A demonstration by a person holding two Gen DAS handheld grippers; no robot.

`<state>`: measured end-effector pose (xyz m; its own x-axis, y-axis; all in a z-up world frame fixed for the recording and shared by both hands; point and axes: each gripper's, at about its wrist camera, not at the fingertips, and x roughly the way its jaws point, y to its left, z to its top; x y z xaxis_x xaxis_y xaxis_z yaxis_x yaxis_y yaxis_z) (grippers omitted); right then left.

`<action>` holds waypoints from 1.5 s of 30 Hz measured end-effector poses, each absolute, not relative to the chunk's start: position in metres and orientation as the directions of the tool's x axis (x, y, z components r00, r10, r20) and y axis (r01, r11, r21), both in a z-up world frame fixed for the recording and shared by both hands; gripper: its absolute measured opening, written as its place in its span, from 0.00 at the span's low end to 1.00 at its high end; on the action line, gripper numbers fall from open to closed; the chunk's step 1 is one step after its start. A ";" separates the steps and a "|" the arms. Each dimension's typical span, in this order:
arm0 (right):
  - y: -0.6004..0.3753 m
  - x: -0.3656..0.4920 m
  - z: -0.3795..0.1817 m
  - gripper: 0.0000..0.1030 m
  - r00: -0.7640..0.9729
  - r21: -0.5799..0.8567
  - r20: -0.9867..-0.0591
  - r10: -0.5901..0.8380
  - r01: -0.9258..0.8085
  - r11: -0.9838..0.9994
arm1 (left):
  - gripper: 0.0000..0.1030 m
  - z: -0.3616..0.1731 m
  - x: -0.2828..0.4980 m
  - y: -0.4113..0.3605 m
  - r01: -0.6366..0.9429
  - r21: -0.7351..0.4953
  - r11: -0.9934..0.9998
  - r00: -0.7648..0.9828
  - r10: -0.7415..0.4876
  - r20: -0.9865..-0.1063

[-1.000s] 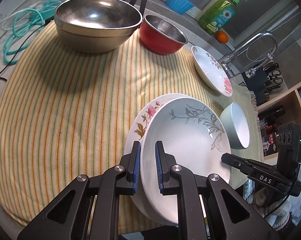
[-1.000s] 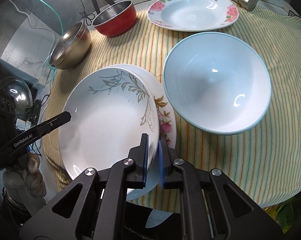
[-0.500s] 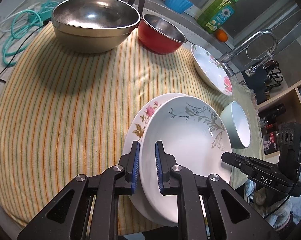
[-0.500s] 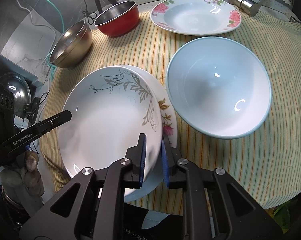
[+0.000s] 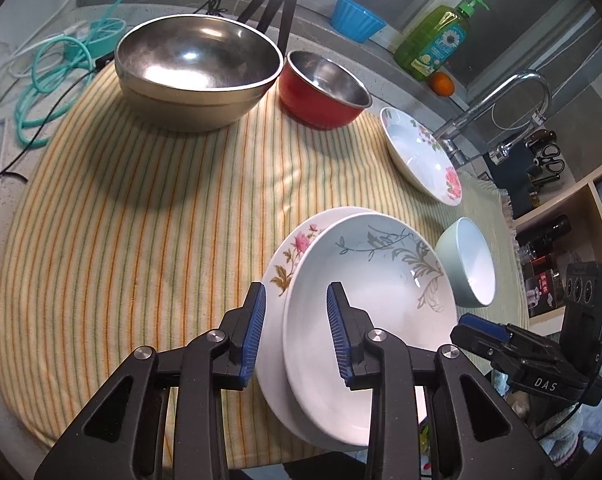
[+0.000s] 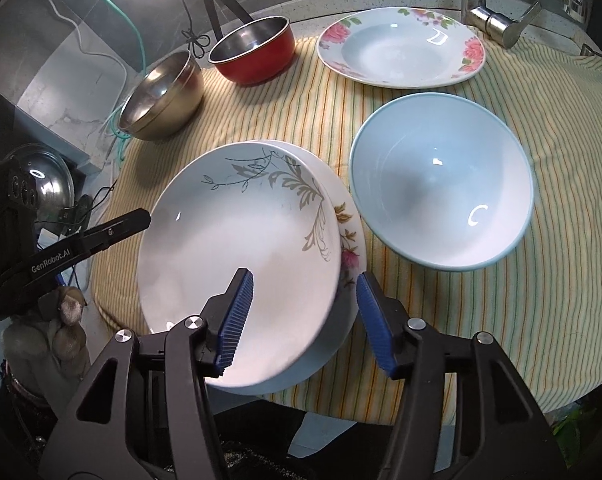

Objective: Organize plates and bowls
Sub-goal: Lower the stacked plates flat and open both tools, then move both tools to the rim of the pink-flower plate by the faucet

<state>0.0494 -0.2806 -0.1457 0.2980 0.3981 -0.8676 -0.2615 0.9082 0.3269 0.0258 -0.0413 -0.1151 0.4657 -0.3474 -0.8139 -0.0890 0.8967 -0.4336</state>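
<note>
Stacked plates (image 6: 241, 248) overhanging cloth edge (image 6: 113, 320), seemingly.

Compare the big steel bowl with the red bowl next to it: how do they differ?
The steel bowl is clearly wider than the red bowl. The steel bowl is bare dull metal outside, while the red bowl has a red outside and a shiny metal inside. The steel bowl's wall flares out in a curve; the red bowl's wall is steeper. Both stand upright and empty, side by side at the far edge of the striped cloth.
</note>
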 end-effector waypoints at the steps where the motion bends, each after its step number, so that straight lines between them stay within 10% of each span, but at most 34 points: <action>1: -0.282 0.048 -0.144 0.57 0.295 0.331 -0.867 0.403 -0.265 0.906 | 0.29 -0.112 0.026 -0.041 -0.086 -0.435 0.897 0.470 -0.348 -0.811; 34: -0.455 0.179 -0.084 0.56 0.486 0.354 -0.756 0.438 -0.260 0.898 | 0.29 -0.097 0.127 -0.131 -0.084 -0.517 0.852 0.544 -0.396 -0.740; 45: -0.429 0.251 -0.124 0.37 0.417 0.302 -0.803 0.427 -0.332 0.893 | 0.27 -0.113 0.175 -0.149 -0.126 -0.488 0.863 0.527 -0.359 -0.770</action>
<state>0.2508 -0.4290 -0.1241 0.4167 0.4266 -0.8027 -0.3322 0.8934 0.3024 0.1752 -0.1489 -0.1133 0.5273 -0.3588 -0.7702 -0.1259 0.8635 -0.4884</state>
